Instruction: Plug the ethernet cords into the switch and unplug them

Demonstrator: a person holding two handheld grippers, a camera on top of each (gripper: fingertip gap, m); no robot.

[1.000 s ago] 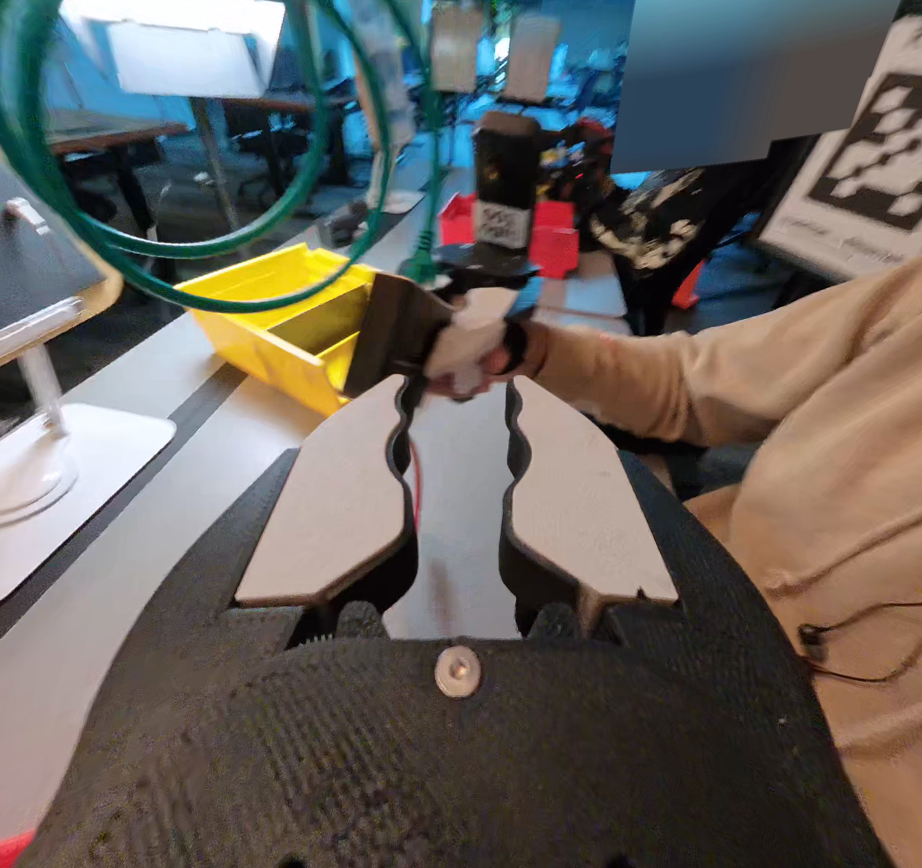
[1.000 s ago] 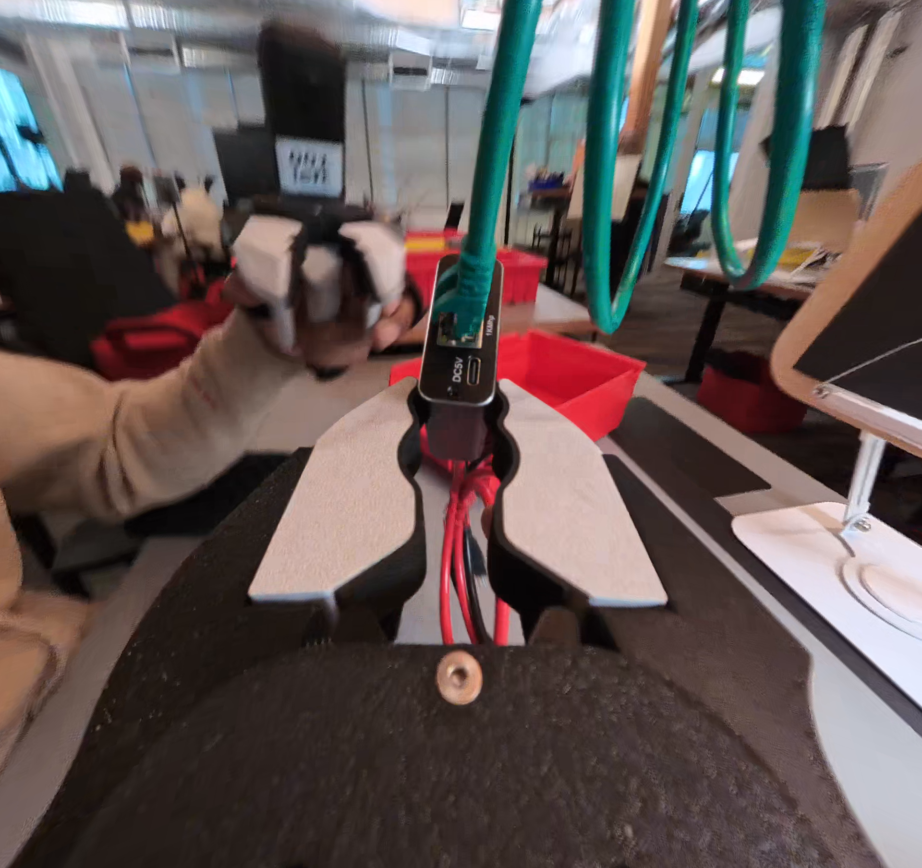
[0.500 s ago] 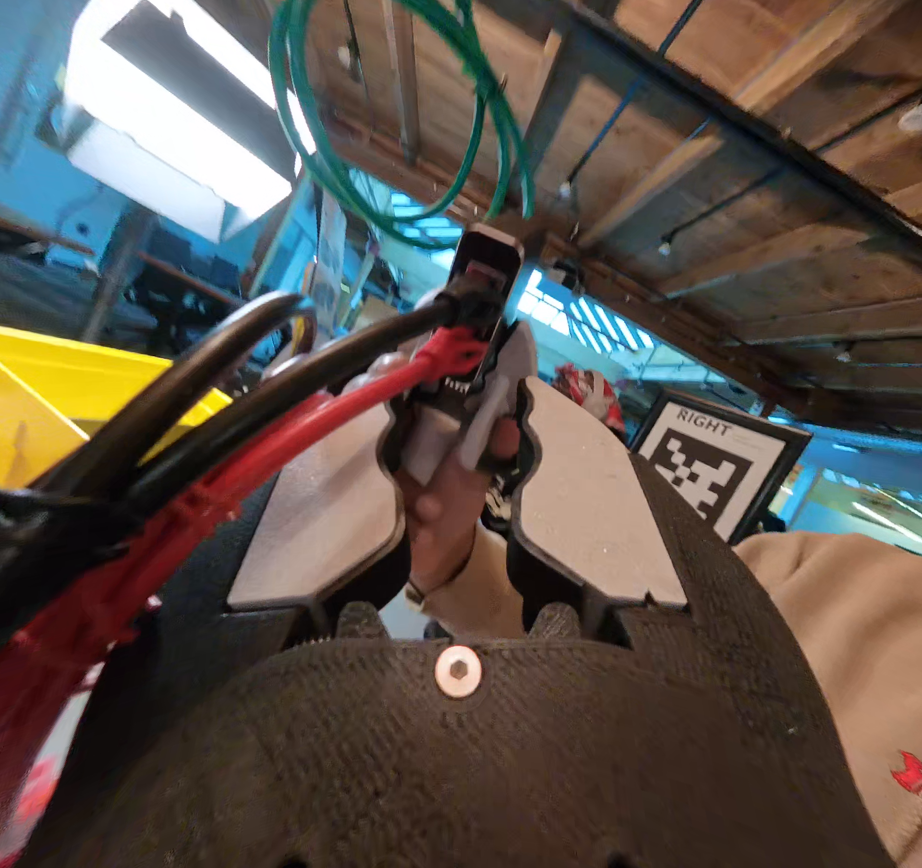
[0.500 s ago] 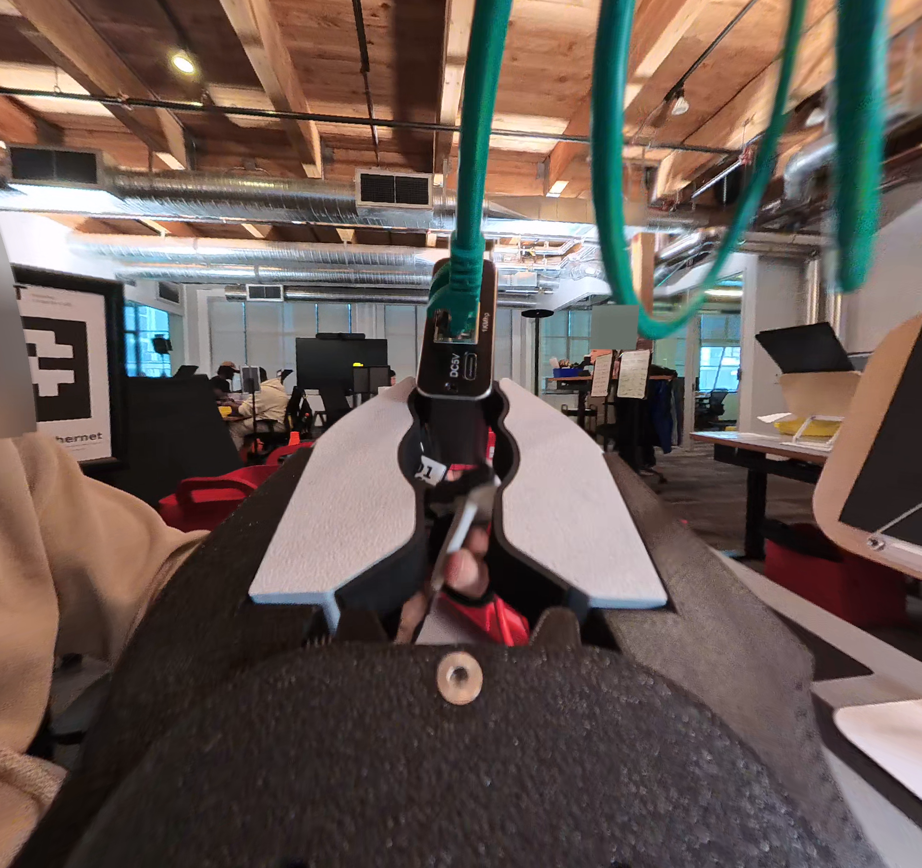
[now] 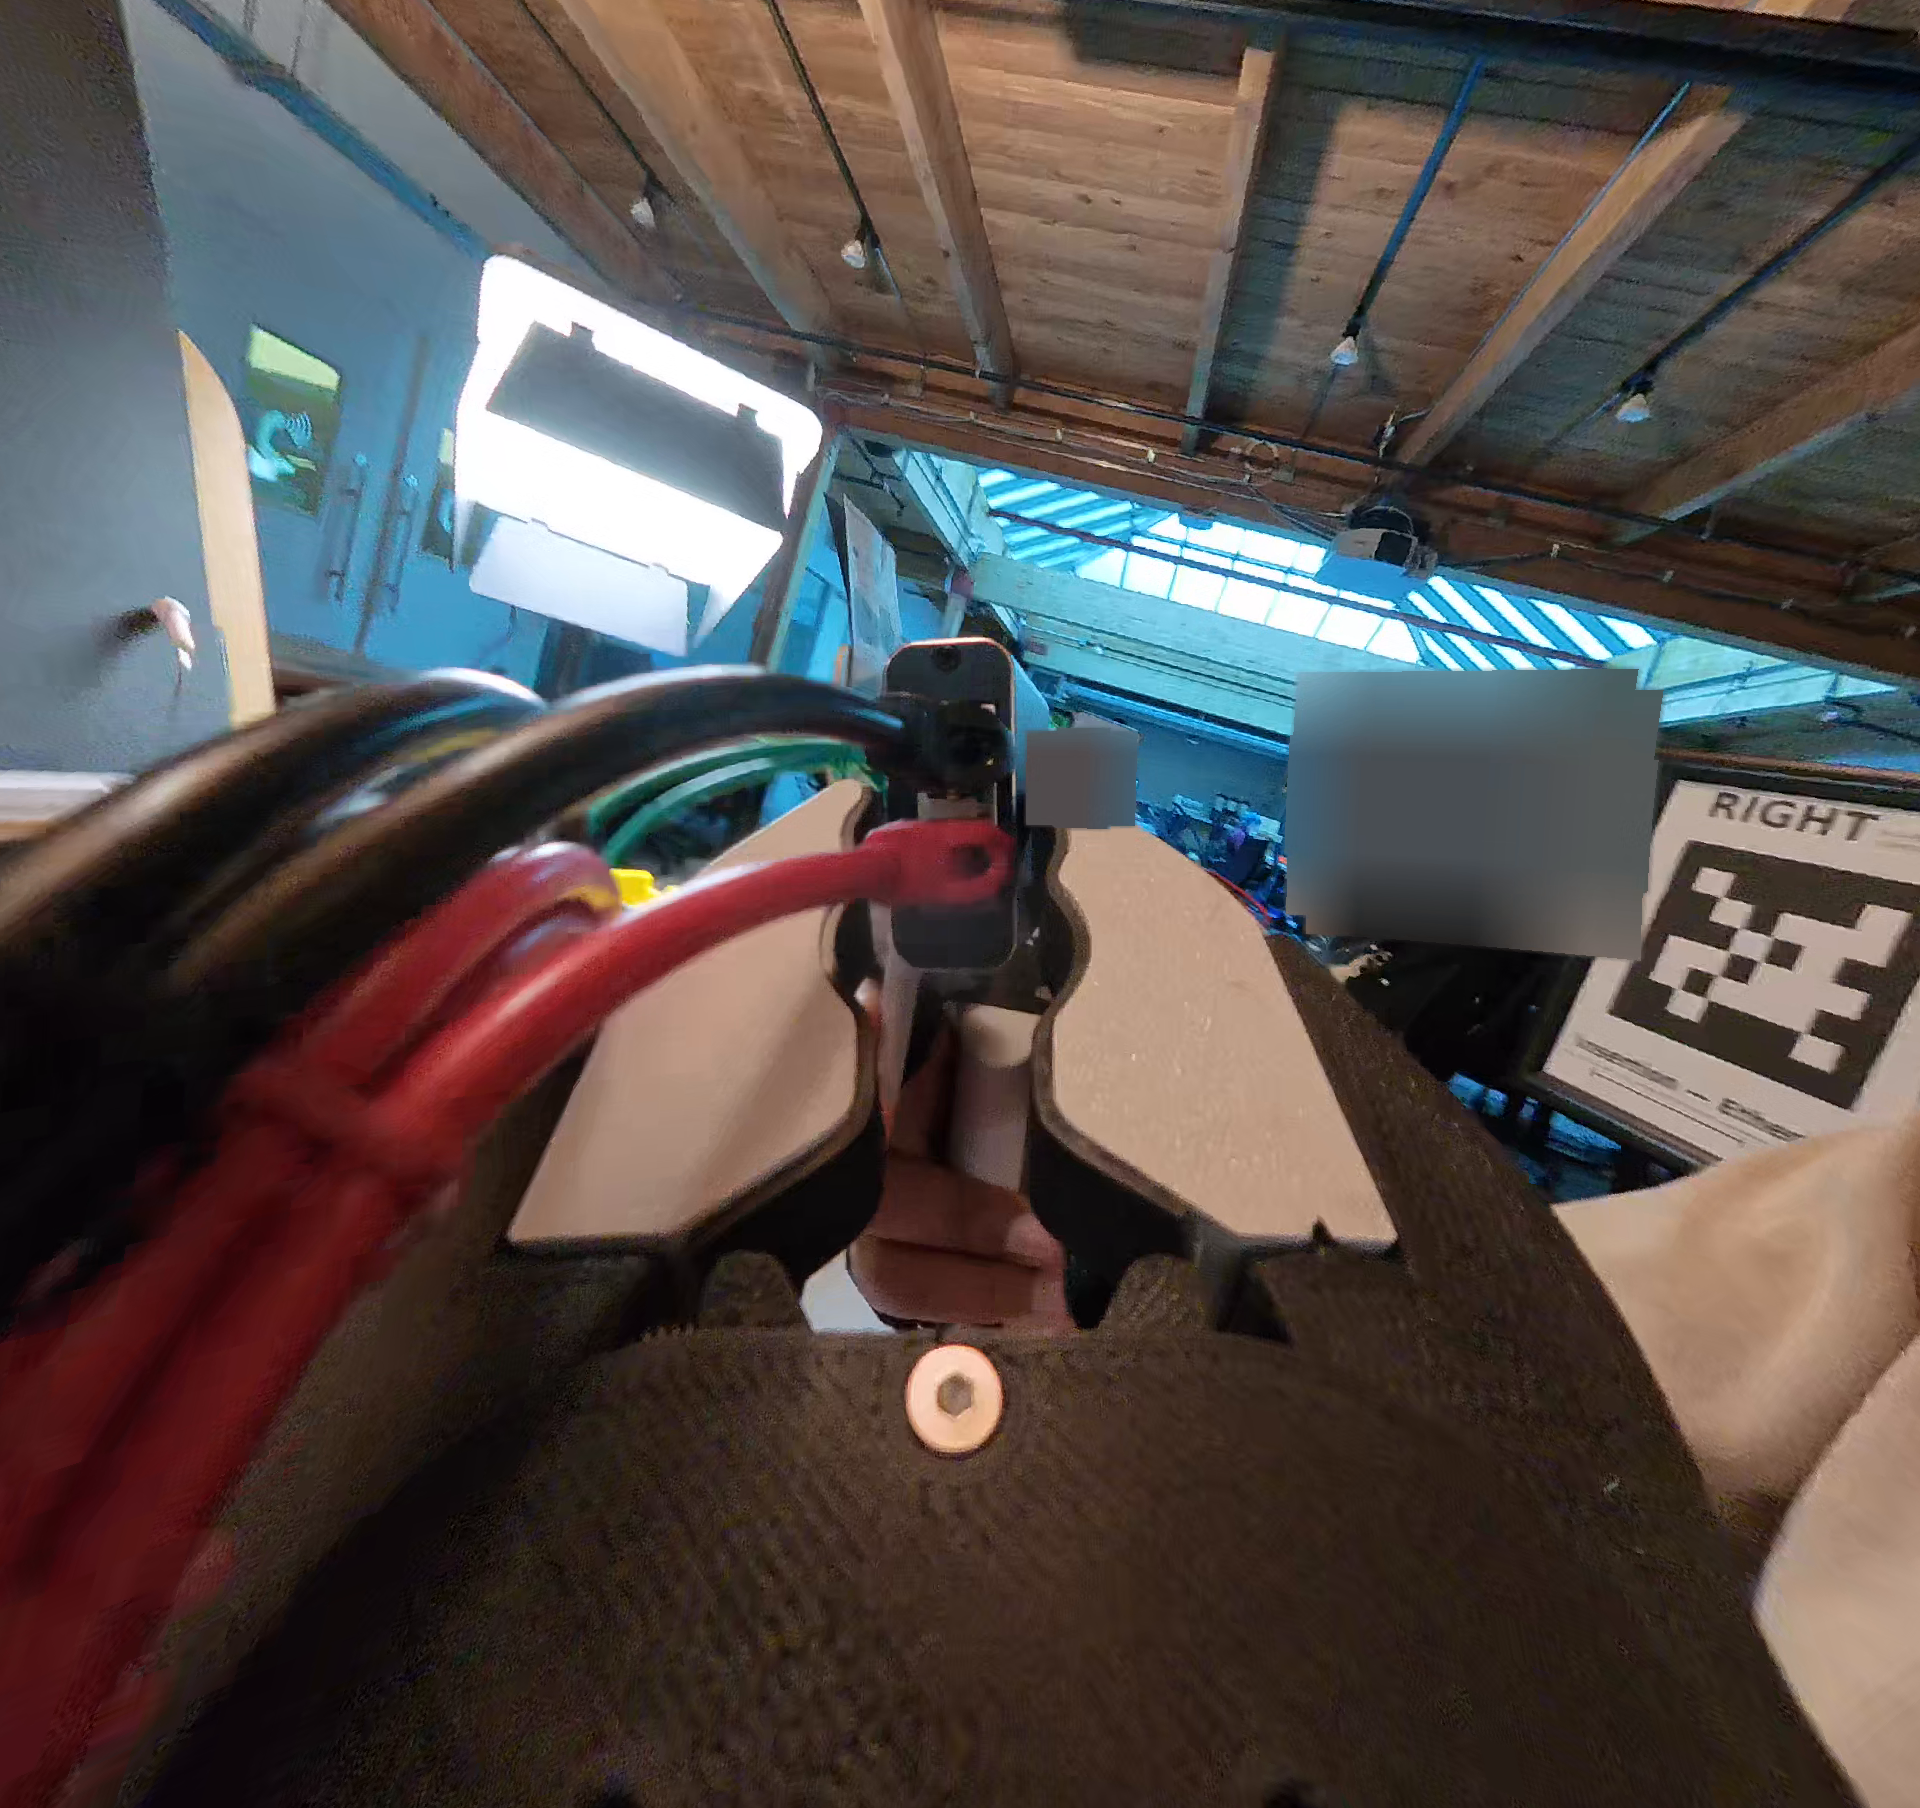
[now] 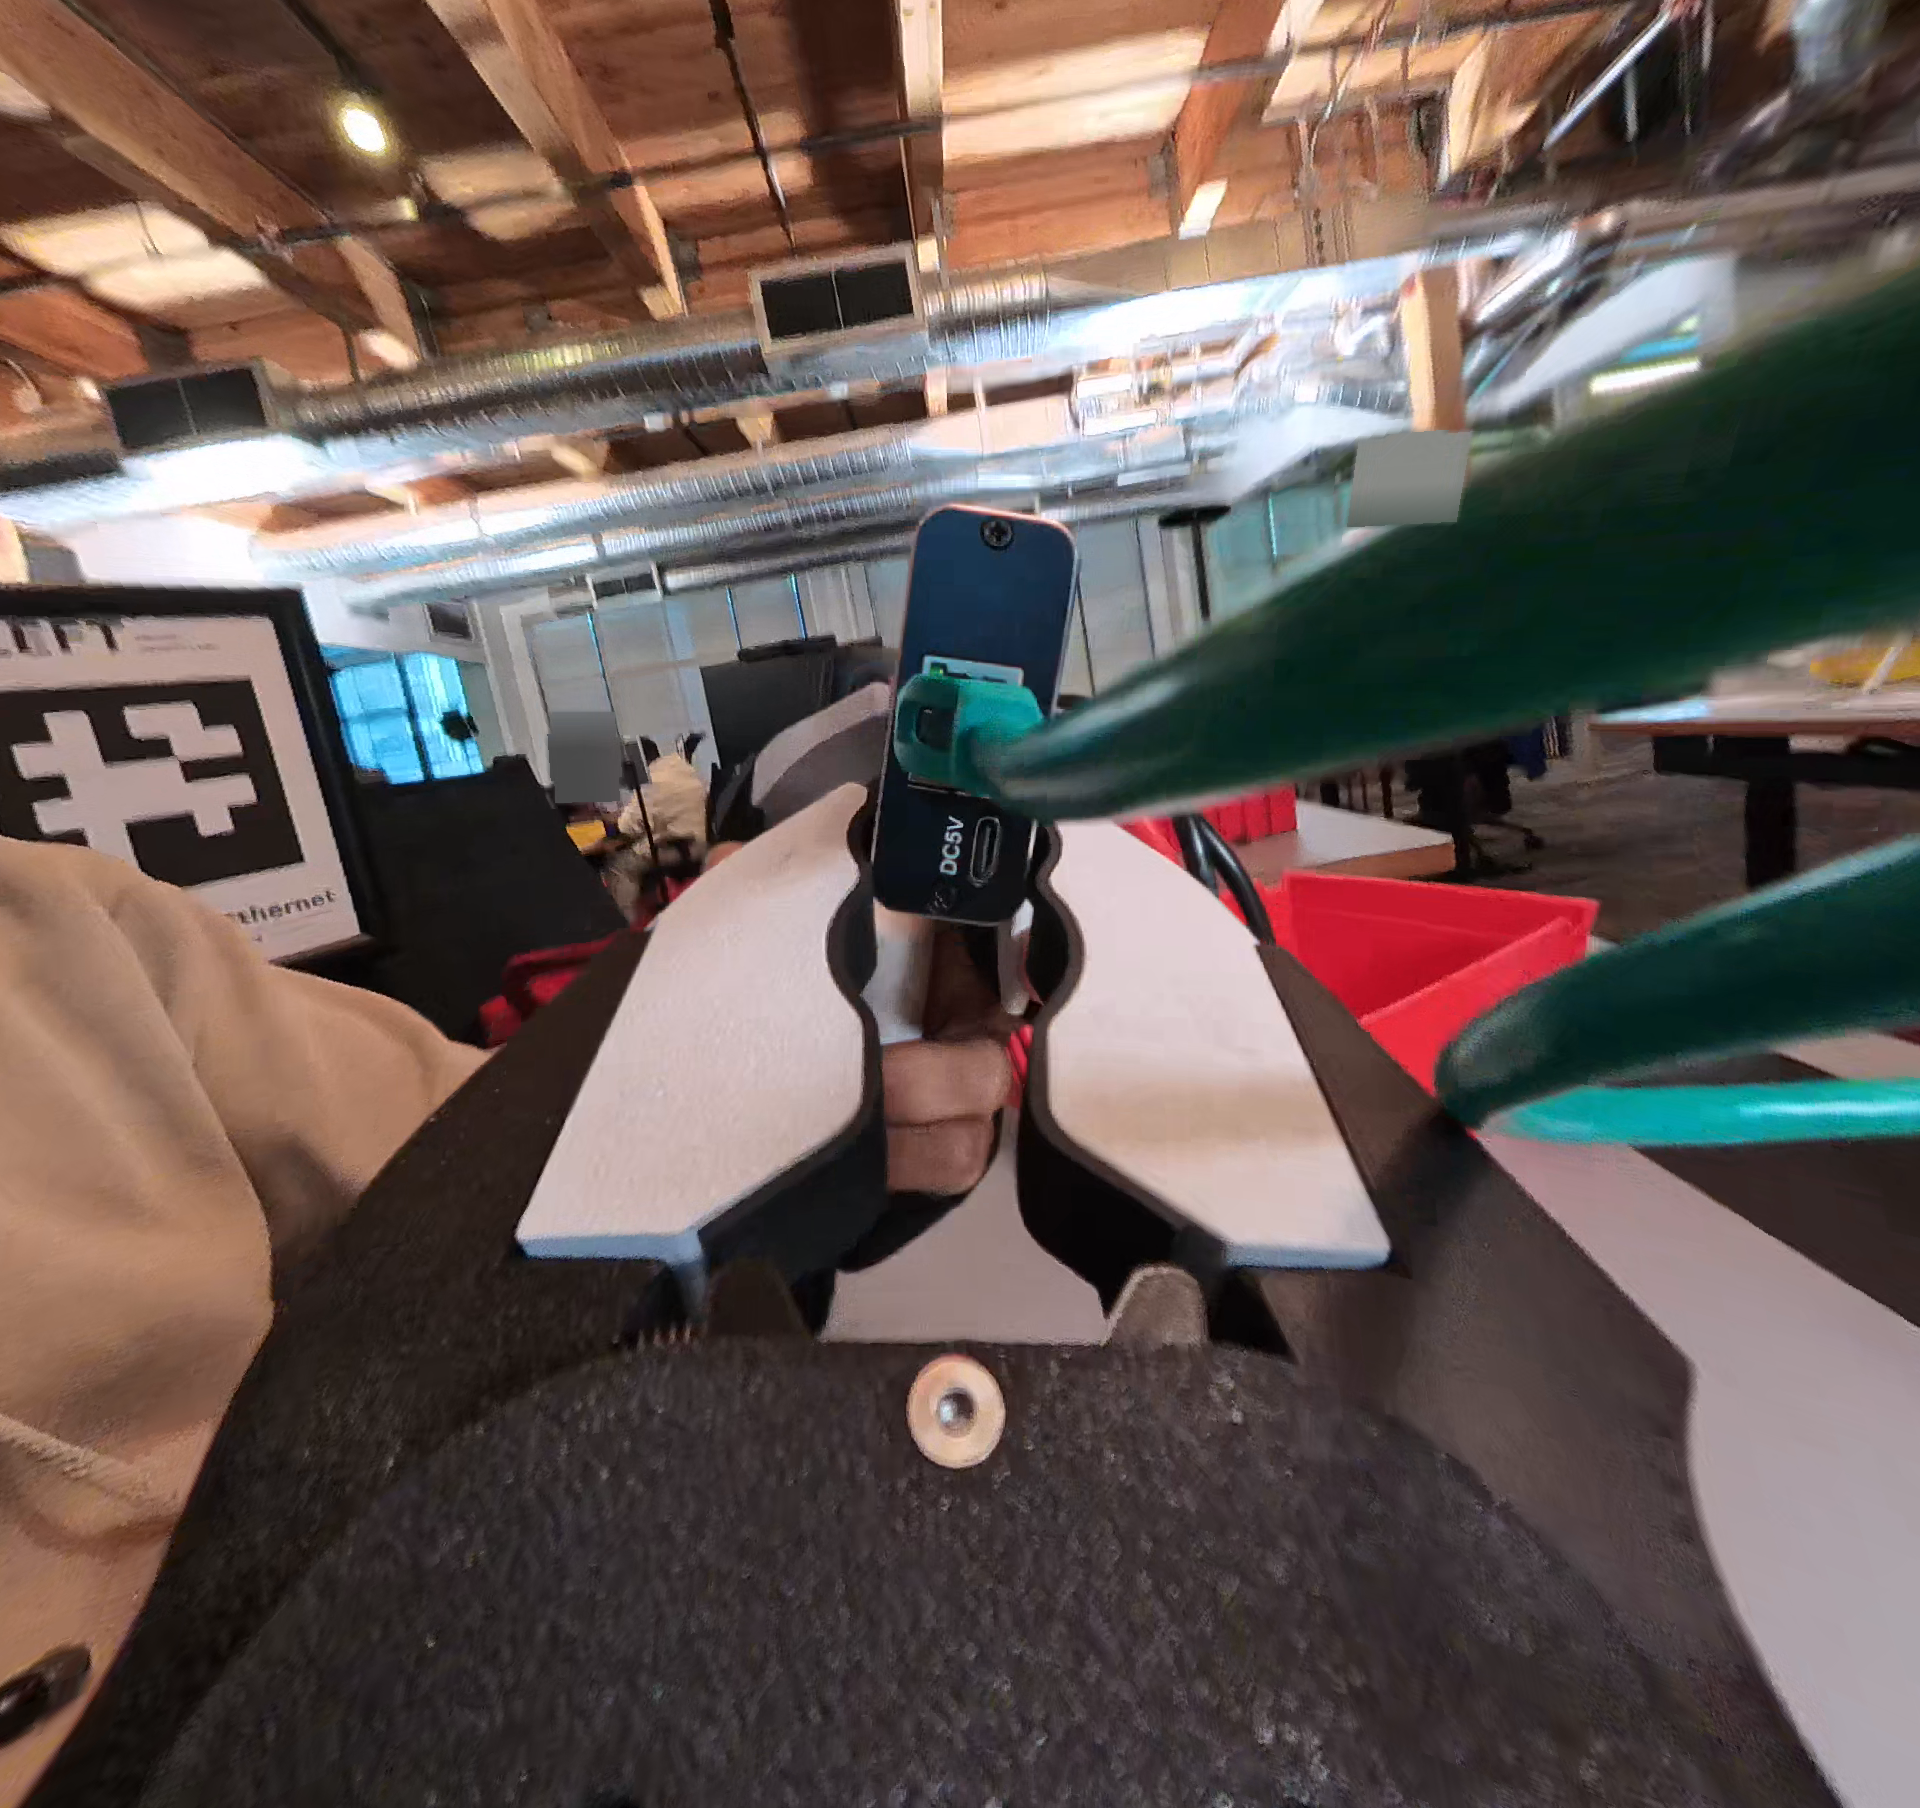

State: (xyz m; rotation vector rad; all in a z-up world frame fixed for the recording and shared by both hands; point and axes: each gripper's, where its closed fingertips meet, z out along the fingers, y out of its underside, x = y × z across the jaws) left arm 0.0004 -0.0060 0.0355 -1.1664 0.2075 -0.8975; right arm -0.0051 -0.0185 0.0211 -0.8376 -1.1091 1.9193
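You are holding the small dark rectangular metal switch (image 6: 971, 719) up in the air, well above the grey surface (image 6: 1787, 1363), with both grippers meeting on it from opposite sides. The right gripper (image 6: 948, 911) is pinching the lower end of the switch between its pale fingers (image 6: 727, 1020), which is leaving the port face clear; the green ethernet cord (image 6: 1455, 636) is sitting plugged into that face and sweeping off to the right. In the left wrist view, the left gripper (image 5: 951, 927) is closing around the same lower end, though whether its fingers (image 5: 1174, 1041) are actually pressing the body or just bracketing it I cannot tell. On this side the red ethernet cord (image 5: 727, 917) and the thick black ethernet cords (image 5: 623, 730) are running out to the left from their sockets. Gripping low and lifting seems meant to let the cords hang free, so one gripper can steady the body while the other is freed to pull a plug.
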